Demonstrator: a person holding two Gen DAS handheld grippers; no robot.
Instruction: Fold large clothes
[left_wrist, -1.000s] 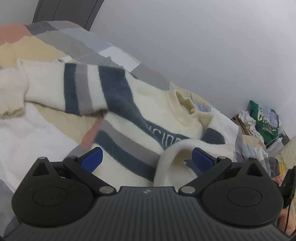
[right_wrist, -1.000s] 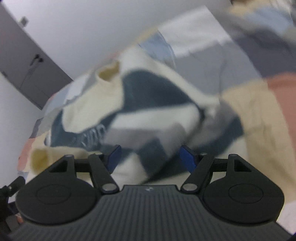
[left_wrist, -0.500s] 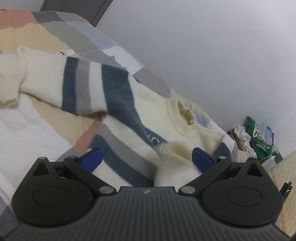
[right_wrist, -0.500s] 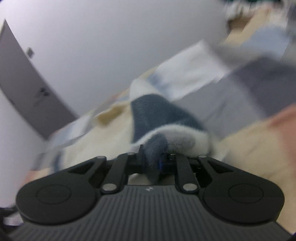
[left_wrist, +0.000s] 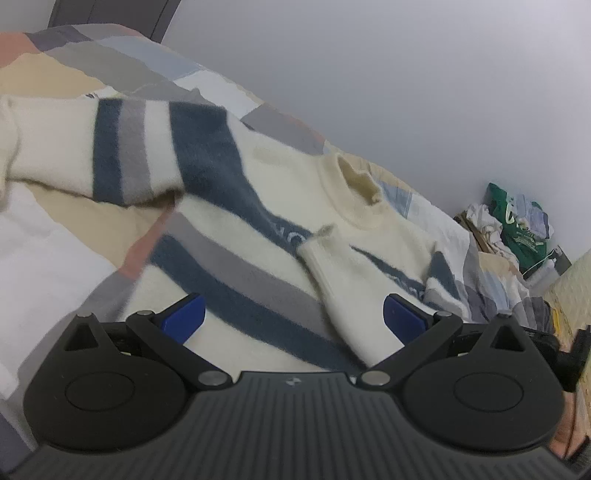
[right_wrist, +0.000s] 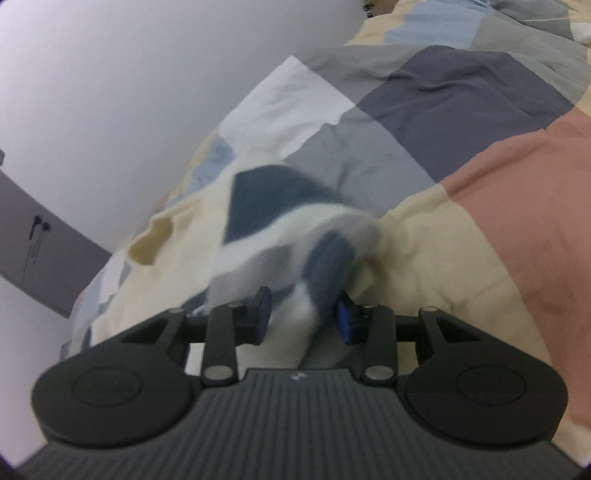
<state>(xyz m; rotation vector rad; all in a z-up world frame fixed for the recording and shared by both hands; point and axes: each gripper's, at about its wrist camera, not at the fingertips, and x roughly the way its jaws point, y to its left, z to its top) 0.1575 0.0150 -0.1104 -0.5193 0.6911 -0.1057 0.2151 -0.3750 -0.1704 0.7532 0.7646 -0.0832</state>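
Observation:
A cream sweater (left_wrist: 280, 199) with navy and grey stripes lies spread on the patchwork bed cover (left_wrist: 44, 258), collar (left_wrist: 360, 184) toward the wall. One sleeve (left_wrist: 122, 162) stretches to the left. The other sleeve (left_wrist: 343, 288) lies folded across the chest, its cuff pointing up-left. My left gripper (left_wrist: 293, 319) hovers open over the sweater's lower body, this folded sleeve by its right pad. In the right wrist view, a bunched striped part of the sweater (right_wrist: 314, 258) sits between the jaws of my right gripper (right_wrist: 304, 317), which are opening; the fabric is blurred.
A plain wall runs behind the bed. A heap of clothes and bags (left_wrist: 517, 229) sits on the floor at the far right. A dark door (right_wrist: 40, 258) stands at the left of the right wrist view. The bed cover (right_wrist: 480, 184) extends to the right.
The right gripper shut on a bunch of striped fabric, carried it over and now has its jaws parted again. The folded sleeve now lies flat across the chest. The left gripper dropped slightly.

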